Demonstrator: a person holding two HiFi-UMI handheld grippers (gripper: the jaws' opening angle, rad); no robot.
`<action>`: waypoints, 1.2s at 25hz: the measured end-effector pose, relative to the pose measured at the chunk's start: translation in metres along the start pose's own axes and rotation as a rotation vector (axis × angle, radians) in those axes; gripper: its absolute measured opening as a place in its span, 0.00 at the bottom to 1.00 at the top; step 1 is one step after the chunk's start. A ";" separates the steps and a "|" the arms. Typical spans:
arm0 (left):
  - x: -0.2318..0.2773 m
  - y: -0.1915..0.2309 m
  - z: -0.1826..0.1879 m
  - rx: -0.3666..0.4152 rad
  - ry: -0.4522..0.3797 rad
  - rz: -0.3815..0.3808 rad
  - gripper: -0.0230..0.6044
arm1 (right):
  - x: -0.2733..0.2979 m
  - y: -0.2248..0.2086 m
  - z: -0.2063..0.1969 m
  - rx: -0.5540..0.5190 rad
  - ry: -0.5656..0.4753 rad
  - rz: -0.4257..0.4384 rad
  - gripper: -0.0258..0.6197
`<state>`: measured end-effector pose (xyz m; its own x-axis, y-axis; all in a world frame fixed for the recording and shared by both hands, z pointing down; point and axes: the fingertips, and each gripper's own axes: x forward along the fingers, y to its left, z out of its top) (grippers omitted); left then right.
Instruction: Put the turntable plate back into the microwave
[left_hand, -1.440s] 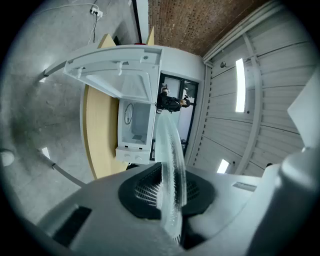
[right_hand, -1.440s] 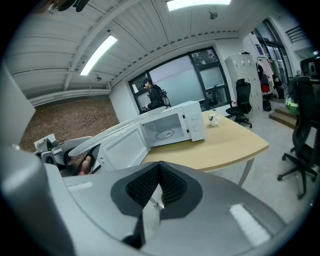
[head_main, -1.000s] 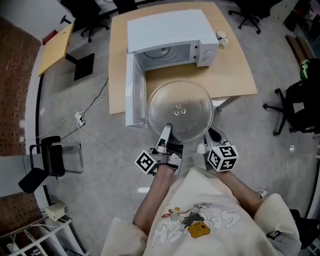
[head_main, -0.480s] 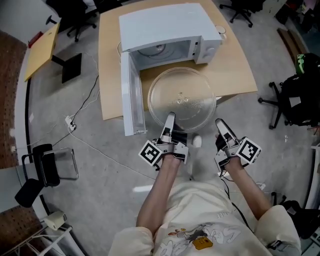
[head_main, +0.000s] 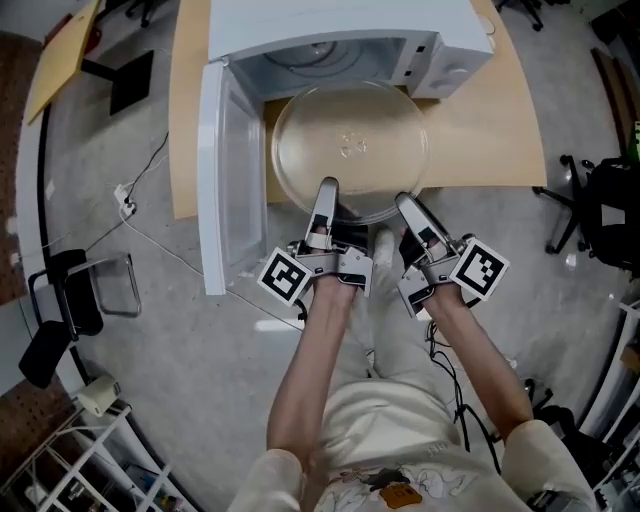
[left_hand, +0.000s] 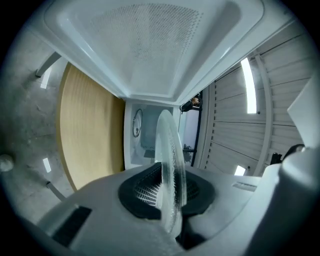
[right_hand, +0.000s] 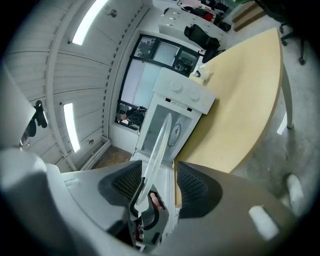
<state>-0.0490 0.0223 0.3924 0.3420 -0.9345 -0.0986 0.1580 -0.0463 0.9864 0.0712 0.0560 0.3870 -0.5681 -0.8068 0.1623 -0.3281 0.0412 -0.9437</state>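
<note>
The clear glass turntable plate (head_main: 350, 150) hangs level in front of the open white microwave (head_main: 340, 30), its far rim at the cavity mouth. My left gripper (head_main: 327, 192) is shut on the plate's near rim; in the left gripper view the plate (left_hand: 167, 160) stands edge-on, pinched between the pads (left_hand: 145, 192). My right gripper (head_main: 408, 208) is at the near right rim with its jaws opening. In the right gripper view the plate's edge (right_hand: 157, 142) passes between the pads, close to the left pad (right_hand: 125, 182), with a gap to the other.
The microwave door (head_main: 228, 170) swings out to the left, beside the plate. The microwave stands on a wooden table (head_main: 490, 130). A mug (right_hand: 202, 74) sits by the microwave's far side. A chair (head_main: 70, 290) and a cable (head_main: 150, 240) are on the floor at left, an office chair (head_main: 600, 210) at right.
Both hands have carried the plate forward toward the microwave's opening. The right gripper rolled, opened its jaws and came around the plate's near right rim.
</note>
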 end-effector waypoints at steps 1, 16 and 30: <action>0.005 0.004 0.002 0.005 -0.014 0.005 0.08 | 0.010 -0.004 0.005 0.022 0.008 0.008 0.39; 0.089 0.037 0.039 0.016 -0.142 0.012 0.08 | 0.114 -0.021 0.051 0.056 0.157 0.108 0.24; 0.174 0.096 0.104 0.005 -0.124 -0.006 0.08 | 0.222 -0.069 0.064 0.059 0.121 0.194 0.16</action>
<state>-0.0703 -0.1814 0.4837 0.2243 -0.9706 -0.0875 0.1553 -0.0531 0.9864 0.0161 -0.1639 0.4692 -0.7038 -0.7104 0.0066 -0.1614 0.1509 -0.9753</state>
